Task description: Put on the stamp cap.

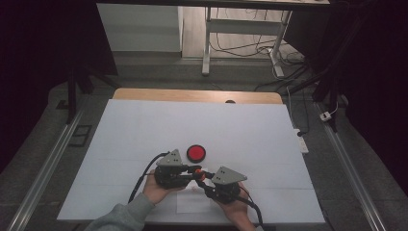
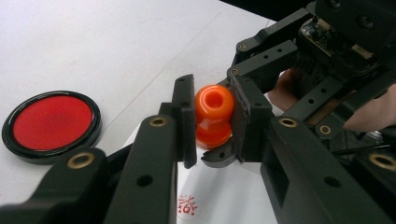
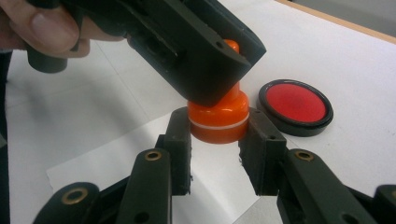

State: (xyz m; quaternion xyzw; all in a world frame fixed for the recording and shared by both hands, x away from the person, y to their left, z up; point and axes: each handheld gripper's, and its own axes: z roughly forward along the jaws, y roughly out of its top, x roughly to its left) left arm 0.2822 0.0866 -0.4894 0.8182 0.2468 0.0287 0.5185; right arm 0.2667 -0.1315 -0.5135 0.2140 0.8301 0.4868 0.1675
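An orange stamp (image 1: pixel 198 173) hangs just above a white paper sheet (image 3: pixel 116 163) at the table's near middle, between both grippers. My left gripper (image 2: pixel 212 119) is shut on its rounded handle (image 2: pixel 214 103), one pad on each side. My right gripper (image 3: pixel 218 140) comes from the opposite side and is closed on the stamp's wide base (image 3: pixel 218 122), both fingers touching it. A round red ink pad (image 1: pixel 196 153) in a black rim lies open on the table just beyond the grippers. A red stamp print (image 2: pixel 187 207) shows on the paper beneath the left jaws.
The white table cover (image 1: pixel 144 125) stretches wide to the left, right and far side. A wooden table edge (image 1: pixel 192 95) runs along the back. Desk legs and cables (image 1: pixel 250 48) are on the floor beyond.
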